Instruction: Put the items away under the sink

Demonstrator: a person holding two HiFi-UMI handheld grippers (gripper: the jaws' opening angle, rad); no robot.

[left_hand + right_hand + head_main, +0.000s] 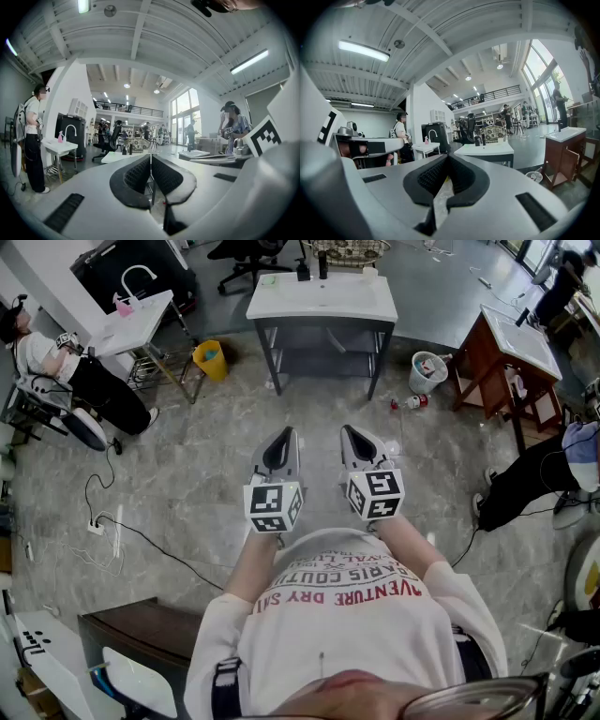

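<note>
A white sink vanity (322, 298) on dark legs stands a few steps ahead, with an open shelf (323, 360) under its basin. Two dark bottles (322, 263) stand at the back of its top. A small bottle with a red cap (413, 402) lies on the floor to its right. My left gripper (280, 435) and right gripper (352, 433) are held side by side at waist height, pointing at the vanity. Both are shut with nothing between the jaws. The vanity top shows past the left gripper (150, 159) and beyond the right gripper (446, 161).
A yellow bucket (211, 359) stands left of the vanity and a white bin (428, 371) to its right. Another white sink table (141, 320) is at far left, a wooden vanity (511, 343) at right. People sit or stand at both sides. Cables (108, 521) trail on the marble floor.
</note>
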